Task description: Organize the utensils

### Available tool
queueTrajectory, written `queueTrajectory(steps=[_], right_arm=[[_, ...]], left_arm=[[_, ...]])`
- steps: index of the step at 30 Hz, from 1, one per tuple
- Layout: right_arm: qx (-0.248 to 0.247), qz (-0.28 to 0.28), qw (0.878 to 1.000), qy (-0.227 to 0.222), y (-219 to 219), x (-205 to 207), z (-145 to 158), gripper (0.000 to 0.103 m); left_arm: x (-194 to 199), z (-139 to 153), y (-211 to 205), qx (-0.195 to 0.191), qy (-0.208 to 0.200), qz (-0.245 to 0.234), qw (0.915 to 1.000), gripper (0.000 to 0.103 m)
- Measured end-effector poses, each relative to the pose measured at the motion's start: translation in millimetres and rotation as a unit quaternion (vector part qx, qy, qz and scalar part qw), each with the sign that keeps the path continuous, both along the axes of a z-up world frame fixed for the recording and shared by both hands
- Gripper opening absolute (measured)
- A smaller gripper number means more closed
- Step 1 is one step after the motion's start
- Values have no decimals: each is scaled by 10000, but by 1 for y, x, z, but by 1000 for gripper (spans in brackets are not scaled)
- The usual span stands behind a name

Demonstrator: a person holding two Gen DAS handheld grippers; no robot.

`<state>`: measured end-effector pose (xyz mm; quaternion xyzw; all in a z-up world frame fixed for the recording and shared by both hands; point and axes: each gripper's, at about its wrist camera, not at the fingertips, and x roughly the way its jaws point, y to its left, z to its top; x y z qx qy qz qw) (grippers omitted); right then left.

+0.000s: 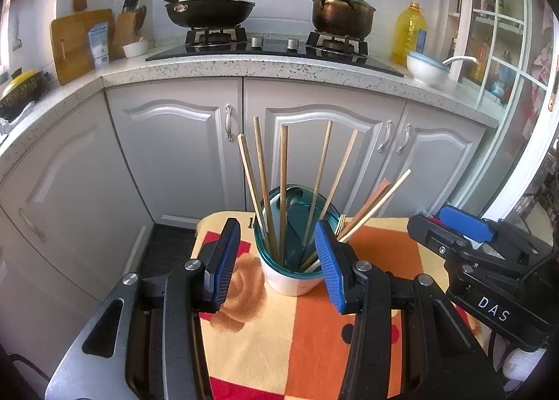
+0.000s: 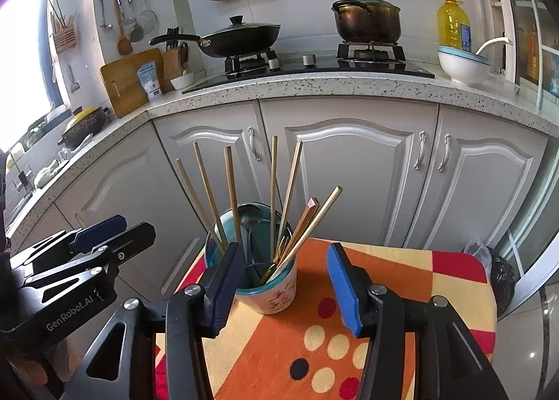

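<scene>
1. The left gripper (image 1: pixel 277 262) hovers near the cup (image 1: pixel 291 277) with its blue pads spread wide, one on each side of the cup's near wall. Nothing is pinched; in its own view the right pad overlaps the rim, but whether it touches I cannot tell. It looks placed to steady the cup if needed.

2. The cup stands upright at the far edge of the patterned cloth (image 1: pixel 279 340), which covers a small table in front of the grey cupboards (image 1: pixel 174 155). A teal liner rings its rim.

3. The chopsticks (image 1: pixel 283 187) stand tips down in the cup and fan out left and right. They lean on the rim because the cup is wide and they are loose. A spoon (image 2: pixel 248 222) sits among them, bowl up, along with what may be another metal utensil.

4. The right gripper (image 2: pixel 283 286) is on the cup's right side, jaws partly spread and empty. The cup lies between its pads in its own view, apart from the right pad; the left one is too close to judge.

5. With no utensils seen lying on the cloth, the sorting looks nearly finished.
</scene>
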<state>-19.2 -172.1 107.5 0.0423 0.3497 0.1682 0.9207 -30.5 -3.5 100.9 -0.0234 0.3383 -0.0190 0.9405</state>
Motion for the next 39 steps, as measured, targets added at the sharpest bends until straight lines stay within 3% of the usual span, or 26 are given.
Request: queueTrajectory(steps=[39], right_arm=[[-53,7,9995,302,4,7,-17,56]], left_arm=[[0,-16,-5,206,155,177,9995,44]])
